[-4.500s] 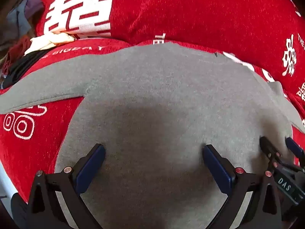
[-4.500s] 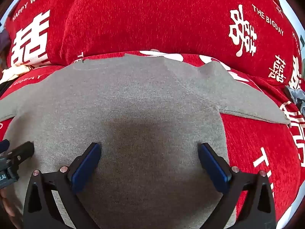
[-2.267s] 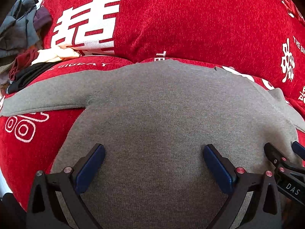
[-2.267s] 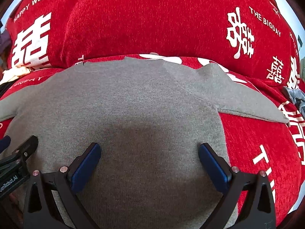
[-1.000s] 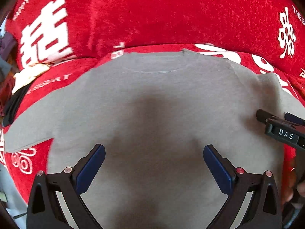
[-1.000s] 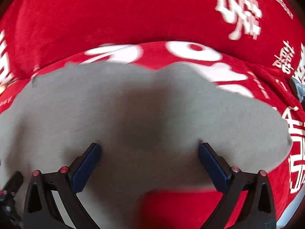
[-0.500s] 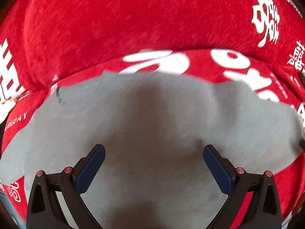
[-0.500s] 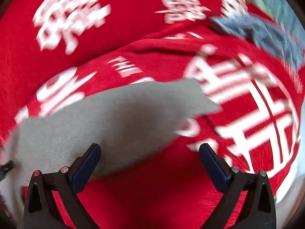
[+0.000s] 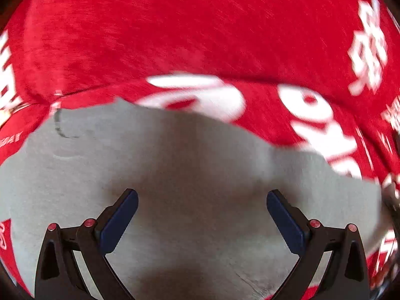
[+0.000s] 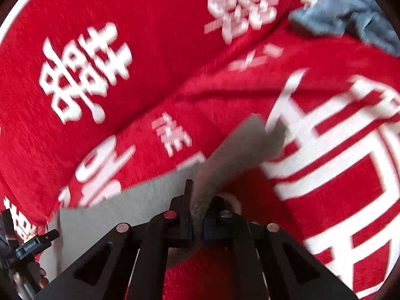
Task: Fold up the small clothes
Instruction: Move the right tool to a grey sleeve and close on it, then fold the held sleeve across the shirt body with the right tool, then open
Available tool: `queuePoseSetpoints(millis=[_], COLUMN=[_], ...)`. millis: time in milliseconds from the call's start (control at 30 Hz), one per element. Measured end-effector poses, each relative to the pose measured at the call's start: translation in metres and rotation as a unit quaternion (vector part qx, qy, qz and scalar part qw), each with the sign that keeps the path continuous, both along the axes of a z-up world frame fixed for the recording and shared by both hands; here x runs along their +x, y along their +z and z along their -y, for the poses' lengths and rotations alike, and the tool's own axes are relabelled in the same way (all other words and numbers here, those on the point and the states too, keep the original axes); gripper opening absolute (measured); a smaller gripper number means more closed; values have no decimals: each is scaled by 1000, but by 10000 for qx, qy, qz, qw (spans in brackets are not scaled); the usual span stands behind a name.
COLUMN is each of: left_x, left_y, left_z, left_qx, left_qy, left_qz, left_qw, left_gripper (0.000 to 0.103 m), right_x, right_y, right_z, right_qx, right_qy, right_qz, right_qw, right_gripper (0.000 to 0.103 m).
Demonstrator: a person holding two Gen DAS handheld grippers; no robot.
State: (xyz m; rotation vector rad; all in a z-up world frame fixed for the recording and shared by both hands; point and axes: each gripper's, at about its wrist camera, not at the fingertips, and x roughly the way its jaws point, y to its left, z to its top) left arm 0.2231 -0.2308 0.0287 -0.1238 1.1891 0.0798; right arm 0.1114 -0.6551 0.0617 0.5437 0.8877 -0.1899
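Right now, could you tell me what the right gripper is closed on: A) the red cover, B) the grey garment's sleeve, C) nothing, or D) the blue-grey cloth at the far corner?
B: the right gripper has just closed, pinching the grey garment's sleeve between its pads.

Both wrist views close, steeply down, sharing grey garment (image 9: 190,165)

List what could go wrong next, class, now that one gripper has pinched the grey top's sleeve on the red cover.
1. The right gripper pinches only a narrow bit of the sleeve; it might slip out mid-fold.
2. The left gripper hangs open over the grey top, pinning nothing, so the body may drag along.
3. The red cover could get caught too.
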Motion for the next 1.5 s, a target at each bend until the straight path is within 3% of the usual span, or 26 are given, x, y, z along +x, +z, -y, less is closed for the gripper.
queuePoseSetpoints(millis=[67,167,300,333,367,400,433,467,500,600,700,767,833,900,967,1033,1067,1133,1167,1200,1233,1367,1500], left_x=[7,17,9,0,-8,-16,-20,-27,-36,-55,-35,-23,-13,-9,-8,-18,-25,-43,-52,-62,-67,-93,-97], left_y=[2,-4,-18,-14,-8,-4,-5,-2,5,34,36,30,11,-7,-16,-16,-15,-7,-5,-7,-9,12,14], left_z=[-6,10,79,95,104,115,121,126,127,109,64,34,1,-17,-2,32,62,104,120,134,142,104,27], left_qx=[105,177,309,722,1012,908,536,194,87,153,139,508,493,140,91,228,330,725,705,325,131,-97,-174], left_qy=[124,6,-811,-832,-816,-1129,-1475,-1736,-1825,-1656,-946,-165,416,686,579,185,-230,-766,-1107,-1629,-1807,-1778,-849], left_qz=[-21,-113,-394,-135,122,113,-124,-335,-280,458,577,440,-49,-426,-517,-414,-353,-13,10,-240,-392,-187,-1], left_qw=[9999,9998,9954,9938,9914,9894,9875,9841,9828,9850,9937,9976,9979,9966,9969,9987,9986,9944,9914,9858,9827,9838,9962], left_gripper=[103,103,103,102,102,102,102,102,102,102,102,102,102,102,102,102,102,102,102,102,102,102,102], right_x=[-20,-39,-37,-37,-36,-35,-34,-34,-35,-39,-40,-38,-33,-29,-27,-27,-27,-25,-24,-24,-22,-23,-25], right_y=[10,3,-18,-16,-17,-21,-22,-22,-23,-25,-27,-29,-30,-30,-31,-31,-31,-30,-27,-22,-17,13,61], right_z=[2,-4,0,2,3,5,5,6,7,10,9,9,6,1,-1,1,1,2,0,-2,-6,-30,-60], right_qx=[-290,-519,-378,-381,-407,-351,-259,-227,-198,-62,-47,-67,-203,-357,-437,-401,-379,-403,-465,-517,-496,-941,-964], right_qy=[-135,-188,-199,-218,-211,-209,-184,-163,-170,-243,-265,-278,-268,-223,-210,-214,-211,-220,-207,-149,8,66,129], right_qz=[204,168,-189,-162,-187,-274,-238,-218,-240,-202,-172,-222,-343,-439,-489,-493,-515,-602,-613,-547,-483,-339,120], right_qw=[9993,9983,9989,9989,9988,9988,9992,9994,9994,9995,9995,9993,9988,9981,9976,9977,9977,9971,9968,9971,9976,9950,9952], right_gripper=[6,6,8,14,34,55,63,77,81,81,81,81,81,82,83,82,82,78,57,23,8,6,6])
